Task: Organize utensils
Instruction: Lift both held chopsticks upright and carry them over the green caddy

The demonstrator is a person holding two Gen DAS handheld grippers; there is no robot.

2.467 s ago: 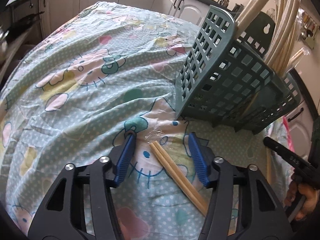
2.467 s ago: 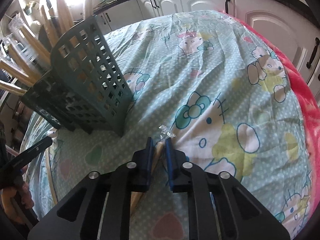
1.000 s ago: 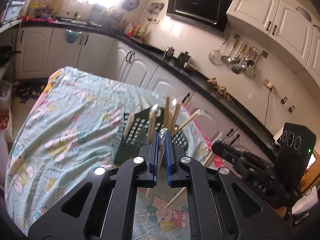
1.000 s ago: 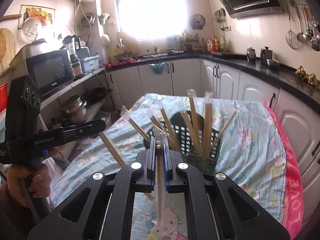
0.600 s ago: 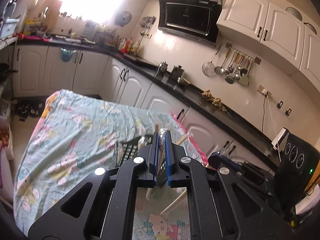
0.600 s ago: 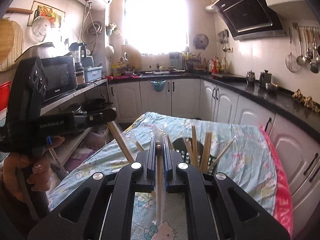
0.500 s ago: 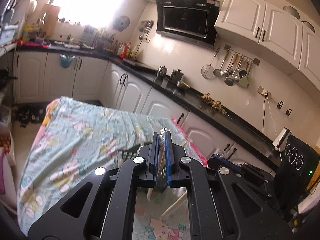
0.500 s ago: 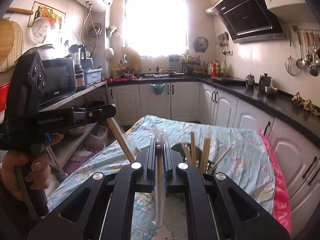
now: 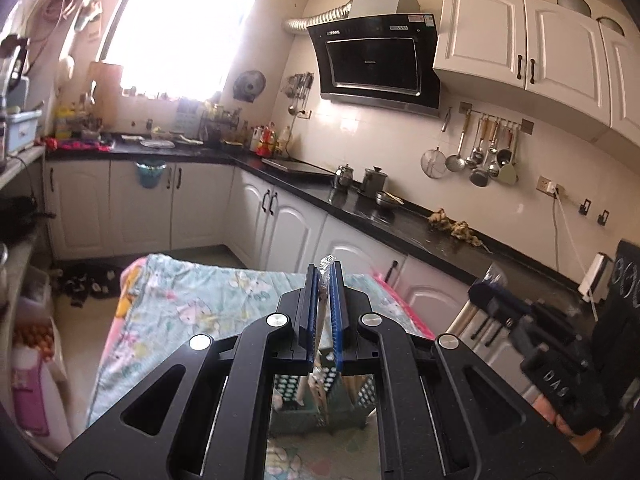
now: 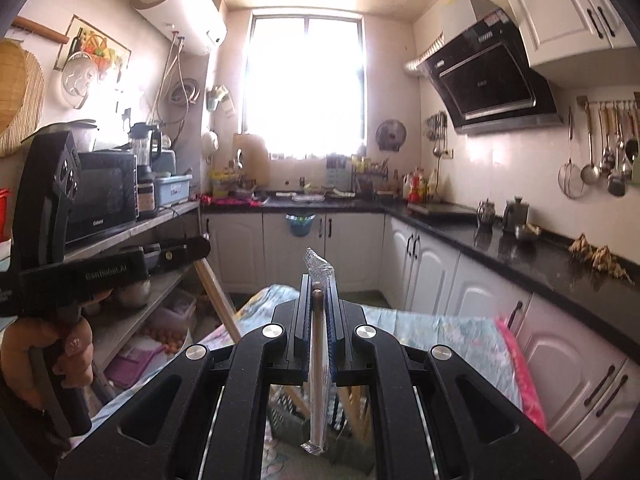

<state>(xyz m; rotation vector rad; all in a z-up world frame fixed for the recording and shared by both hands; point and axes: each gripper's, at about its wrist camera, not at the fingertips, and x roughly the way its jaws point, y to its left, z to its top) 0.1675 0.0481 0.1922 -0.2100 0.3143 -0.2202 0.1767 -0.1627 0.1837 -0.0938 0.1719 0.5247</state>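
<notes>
Left wrist view: left tongs (image 9: 325, 280) pinched nearly closed on wrapped chopsticks (image 9: 322, 312), crinkled plastic tip poking out at 12 o'clock, shaft slanting down toward 6 between the arms. Directly beneath, at 6 o'clock, green slotted basket (image 9: 298, 404) glimpsed through the frame, sitting on the cartoon-print desk (image 9: 192, 304). Desk far edge at 11 o'clock, bare floor beyond it and along the left side toward 9; black kitchen counter (image 9: 400, 220) with white cabinets running from 10 round to 3, close beside the desk's right edge. Right tongs (image 9: 486, 294) at 3 o'clock, well apart.

Right wrist view: right tongs (image 10: 319, 280) likewise nearly closed, clamped on a second plastic-sleeved chopstick pair (image 10: 319, 360), held near upright, sleeve end hanging at 6 over the basket (image 10: 288, 416). Left tongs (image 10: 200, 245) at 9 o'clock, gripped by a hand (image 10: 44, 352), chopsticks angling down from them toward the desk. Open air ahead toward the window at 12.
</notes>
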